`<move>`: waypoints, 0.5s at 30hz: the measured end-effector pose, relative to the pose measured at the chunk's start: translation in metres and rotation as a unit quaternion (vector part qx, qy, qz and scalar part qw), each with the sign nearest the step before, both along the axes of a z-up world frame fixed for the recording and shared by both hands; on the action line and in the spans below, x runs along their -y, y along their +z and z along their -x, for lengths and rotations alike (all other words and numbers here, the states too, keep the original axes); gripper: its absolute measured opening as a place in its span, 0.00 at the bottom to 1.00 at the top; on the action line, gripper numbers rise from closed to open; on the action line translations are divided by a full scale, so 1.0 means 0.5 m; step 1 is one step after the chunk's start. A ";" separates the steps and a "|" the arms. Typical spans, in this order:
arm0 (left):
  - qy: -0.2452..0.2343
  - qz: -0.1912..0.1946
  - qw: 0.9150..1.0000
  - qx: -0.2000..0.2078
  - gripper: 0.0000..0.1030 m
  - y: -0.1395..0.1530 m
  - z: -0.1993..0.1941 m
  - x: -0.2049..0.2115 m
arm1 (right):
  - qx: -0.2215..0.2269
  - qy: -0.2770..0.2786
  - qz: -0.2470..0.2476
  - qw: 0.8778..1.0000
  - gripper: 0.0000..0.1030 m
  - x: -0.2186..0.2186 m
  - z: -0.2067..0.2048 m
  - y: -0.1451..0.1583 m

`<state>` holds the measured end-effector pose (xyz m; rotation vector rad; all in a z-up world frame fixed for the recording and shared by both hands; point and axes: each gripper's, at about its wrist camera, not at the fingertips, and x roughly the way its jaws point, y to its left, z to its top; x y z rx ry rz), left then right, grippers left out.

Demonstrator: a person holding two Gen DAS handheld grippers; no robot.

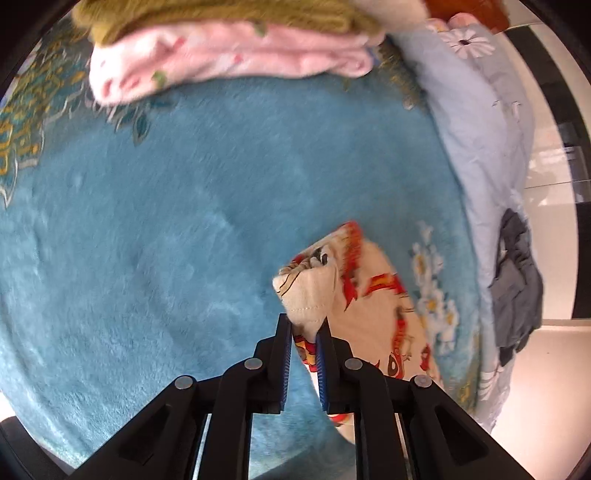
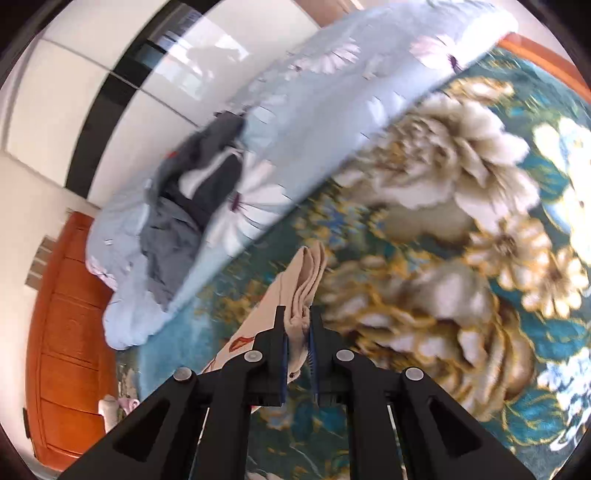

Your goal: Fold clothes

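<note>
A cream garment with red and orange prints [image 1: 369,291] hangs over the teal plush blanket [image 1: 184,221]. My left gripper [image 1: 304,326] is shut on a hemmed corner of it, and the cloth trails off to the right and below the jaws. In the right wrist view, the right gripper [image 2: 297,314] is shut on another bunched edge of the same cream garment [image 2: 303,280], lifted above the flowered part of the blanket [image 2: 461,221]. The rest of the garment drapes down to the left under the jaws.
Folded pink clothes [image 1: 229,55] under an olive-green piece [image 1: 221,14] lie at the blanket's far edge. A light blue flowered quilt [image 1: 480,122], also [image 2: 314,110], runs along the bed's side with a dark grey garment [image 1: 517,280], [image 2: 199,177] on it. An orange wooden door [image 2: 70,332] stands beyond.
</note>
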<state>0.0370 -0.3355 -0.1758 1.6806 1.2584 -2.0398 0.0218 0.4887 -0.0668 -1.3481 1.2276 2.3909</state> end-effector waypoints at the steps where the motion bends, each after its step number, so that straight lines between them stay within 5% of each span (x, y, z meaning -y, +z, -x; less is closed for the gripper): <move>1: 0.012 -0.015 1.000 0.008 0.13 -0.014 -0.007 0.005 | 0.013 -0.018 0.017 1.000 0.09 -0.008 -0.019 -0.031; 4: 0.028 -0.045 0.999 -0.008 0.13 -0.013 -0.018 0.024 | 0.044 -0.036 0.020 0.998 0.09 -0.010 -0.045 -0.078; 9: -0.012 -0.022 1.000 -0.016 0.16 0.016 -0.004 0.010 | 0.061 -0.033 0.016 0.997 0.10 -0.015 -0.047 -0.097; 15: 0.029 -0.012 0.999 -0.010 0.37 0.034 -0.025 0.040 | 0.092 -0.019 -0.012 0.995 0.13 -0.011 -0.057 -0.089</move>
